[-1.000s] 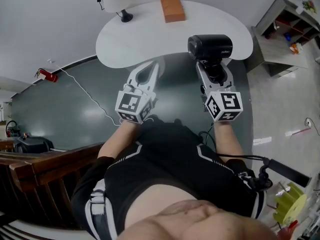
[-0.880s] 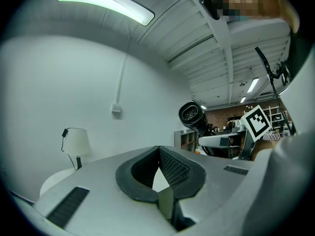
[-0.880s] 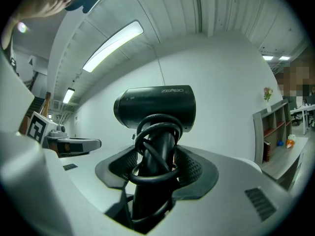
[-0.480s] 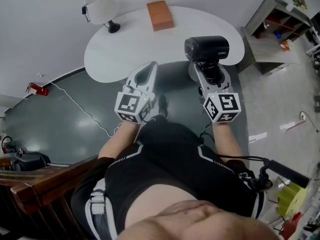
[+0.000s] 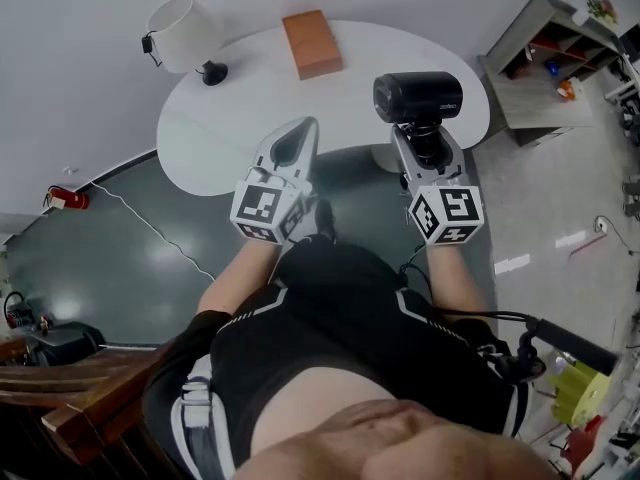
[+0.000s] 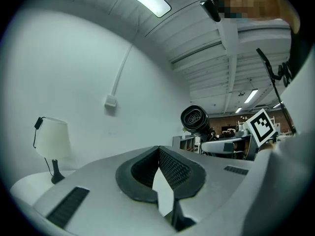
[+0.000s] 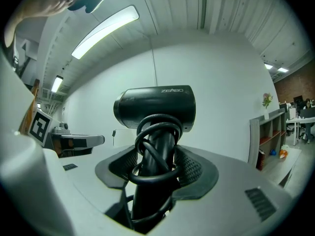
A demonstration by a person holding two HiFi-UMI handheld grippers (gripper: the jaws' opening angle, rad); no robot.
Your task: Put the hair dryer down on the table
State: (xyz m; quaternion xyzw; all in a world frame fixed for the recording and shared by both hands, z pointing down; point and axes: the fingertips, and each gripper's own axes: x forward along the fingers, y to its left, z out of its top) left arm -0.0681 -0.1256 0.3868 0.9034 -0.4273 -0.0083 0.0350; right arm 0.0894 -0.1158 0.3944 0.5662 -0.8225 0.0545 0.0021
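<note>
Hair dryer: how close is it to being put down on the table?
Picked up already: the right claw grips the hair dryer by its cord-wrapped handle. In hand: held at the near edge of the white table. Left: set it on the table and release.

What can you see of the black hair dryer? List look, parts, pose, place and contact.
The black matte plastic hair dryer has a short round barrel with white lettering, a grilled end, and a handle wound with its black cord. Barrel level, handle clamped between the jaws of the right gripper, it hangs over the near edge of the white rounded table, not resting on it.
</note>
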